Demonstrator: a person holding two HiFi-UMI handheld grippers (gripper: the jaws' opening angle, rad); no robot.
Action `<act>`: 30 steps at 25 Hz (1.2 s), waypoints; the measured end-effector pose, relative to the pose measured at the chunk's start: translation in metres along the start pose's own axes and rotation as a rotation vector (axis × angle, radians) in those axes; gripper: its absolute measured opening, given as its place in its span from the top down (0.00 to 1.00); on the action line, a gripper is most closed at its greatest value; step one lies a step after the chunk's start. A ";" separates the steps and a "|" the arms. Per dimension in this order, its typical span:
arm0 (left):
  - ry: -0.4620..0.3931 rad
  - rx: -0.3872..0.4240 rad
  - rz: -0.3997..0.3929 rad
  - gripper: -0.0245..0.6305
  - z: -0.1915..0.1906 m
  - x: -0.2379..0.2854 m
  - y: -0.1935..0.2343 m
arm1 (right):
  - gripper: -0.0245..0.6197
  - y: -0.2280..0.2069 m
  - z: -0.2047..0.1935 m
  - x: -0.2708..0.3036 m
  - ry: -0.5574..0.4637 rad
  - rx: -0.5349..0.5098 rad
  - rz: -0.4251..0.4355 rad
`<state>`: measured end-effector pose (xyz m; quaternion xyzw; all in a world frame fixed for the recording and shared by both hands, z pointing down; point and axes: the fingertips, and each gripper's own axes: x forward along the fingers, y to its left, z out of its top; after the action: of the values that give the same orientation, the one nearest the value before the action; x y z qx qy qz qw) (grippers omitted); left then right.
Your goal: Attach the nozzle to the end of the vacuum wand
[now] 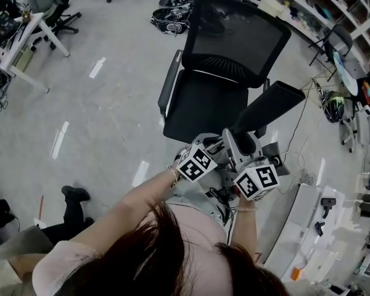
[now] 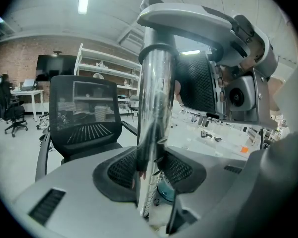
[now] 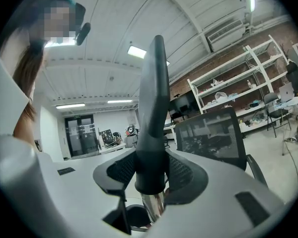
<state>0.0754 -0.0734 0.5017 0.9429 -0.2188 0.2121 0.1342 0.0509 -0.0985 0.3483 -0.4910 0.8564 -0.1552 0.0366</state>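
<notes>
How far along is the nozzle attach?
Looks done: the collar of the nozzle sits over the end of the chrome wand. In hand: the left gripper clamps the wand and the right gripper clamps the nozzle. Left: confirm it is fully seated, which these views can't settle, then let go.

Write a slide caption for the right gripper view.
Right gripper clamps the dark nozzle, its base fitted over the end of the chrome wand; a mesh office chair stands behind.

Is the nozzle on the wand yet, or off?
On: in the right gripper view the black nozzle sleeves the end of the shiny wand. Whether fully seated, cannot tell.
</notes>
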 end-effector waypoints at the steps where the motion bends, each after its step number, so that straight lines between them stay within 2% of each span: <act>1: 0.004 0.004 -0.007 0.72 0.000 0.001 -0.002 | 0.67 0.000 0.000 -0.001 -0.001 -0.005 0.004; 6: 0.015 0.020 -0.041 0.72 0.001 0.003 -0.007 | 0.67 -0.002 0.000 -0.007 -0.028 -0.024 0.007; 14: 0.028 0.023 -0.041 0.72 0.001 0.004 -0.006 | 0.67 0.000 0.000 -0.007 -0.048 -0.107 -0.064; 22: 0.031 0.042 -0.038 0.72 0.000 0.004 -0.006 | 0.67 0.000 -0.003 -0.007 -0.048 -0.109 -0.056; 27: 0.037 0.089 -0.044 0.72 0.000 0.001 -0.007 | 0.67 0.004 -0.004 -0.006 0.019 -0.093 0.002; 30: 0.038 0.088 -0.048 0.72 -0.002 0.003 -0.006 | 0.67 0.003 -0.007 -0.005 0.068 -0.077 0.039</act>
<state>0.0799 -0.0682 0.5036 0.9487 -0.1839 0.2363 0.1017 0.0498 -0.0914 0.3540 -0.4696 0.8720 -0.1379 -0.0086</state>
